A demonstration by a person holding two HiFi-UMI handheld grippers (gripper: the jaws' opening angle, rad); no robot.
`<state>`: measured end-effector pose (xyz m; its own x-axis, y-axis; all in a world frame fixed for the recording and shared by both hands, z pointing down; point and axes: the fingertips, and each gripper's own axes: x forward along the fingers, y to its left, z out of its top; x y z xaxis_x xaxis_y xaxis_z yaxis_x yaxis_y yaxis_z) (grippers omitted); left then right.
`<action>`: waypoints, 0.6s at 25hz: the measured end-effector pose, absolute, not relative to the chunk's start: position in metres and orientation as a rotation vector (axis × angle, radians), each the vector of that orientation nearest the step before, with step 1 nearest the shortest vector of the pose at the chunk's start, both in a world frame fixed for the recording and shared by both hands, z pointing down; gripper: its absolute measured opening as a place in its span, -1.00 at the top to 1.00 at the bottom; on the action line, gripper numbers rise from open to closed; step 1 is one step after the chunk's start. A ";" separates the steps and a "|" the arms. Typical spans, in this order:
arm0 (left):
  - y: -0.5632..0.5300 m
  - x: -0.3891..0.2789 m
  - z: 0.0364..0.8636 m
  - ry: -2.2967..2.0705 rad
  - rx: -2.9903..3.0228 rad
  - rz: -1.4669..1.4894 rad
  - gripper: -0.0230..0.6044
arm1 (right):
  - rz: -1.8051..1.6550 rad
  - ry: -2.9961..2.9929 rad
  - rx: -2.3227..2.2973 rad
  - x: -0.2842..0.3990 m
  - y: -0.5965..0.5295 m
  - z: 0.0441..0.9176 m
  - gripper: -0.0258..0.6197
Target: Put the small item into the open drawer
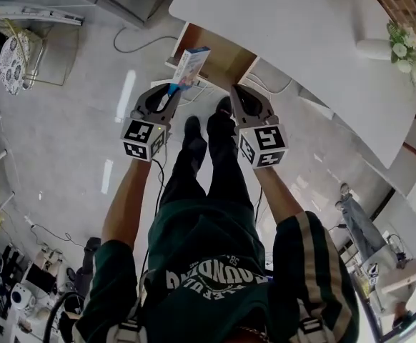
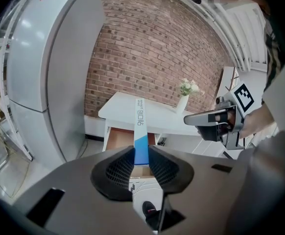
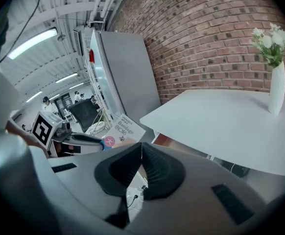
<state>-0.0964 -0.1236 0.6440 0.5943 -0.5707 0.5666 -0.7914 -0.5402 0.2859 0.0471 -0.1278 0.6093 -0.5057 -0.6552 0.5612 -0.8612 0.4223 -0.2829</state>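
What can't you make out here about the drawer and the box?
- Drawer contents: in the head view the table covers most of it; only a brown strip shows.
- Drawer's middle: in the left gripper view the box and the left gripper clamped on it stand in front.
- Box's small print: too small in the head view, edge-on in the left gripper view.
- Right gripper view: the shut right gripper hides nearly all the drawer.
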 end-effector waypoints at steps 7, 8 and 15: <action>-0.176 -0.048 0.592 -1.032 2.248 0.564 0.60 | 0.807 -2.242 1.271 0.090 -0.178 0.546 0.84; -0.177 -0.046 0.598 -1.036 2.242 0.565 0.60 | 0.817 -2.240 1.267 0.093 -0.177 0.552 0.84; -0.188 -0.034 0.621 -1.046 2.207 0.579 0.60 | 0.872 -2.214 1.216 0.089 -0.164 0.569 0.84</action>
<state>-0.0341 -0.1882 0.6208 0.5900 -0.5263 0.6123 -0.7984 -0.4934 0.3453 0.0890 -0.1637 0.5686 -0.5000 -0.5654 0.6560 -0.8609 0.4070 -0.3053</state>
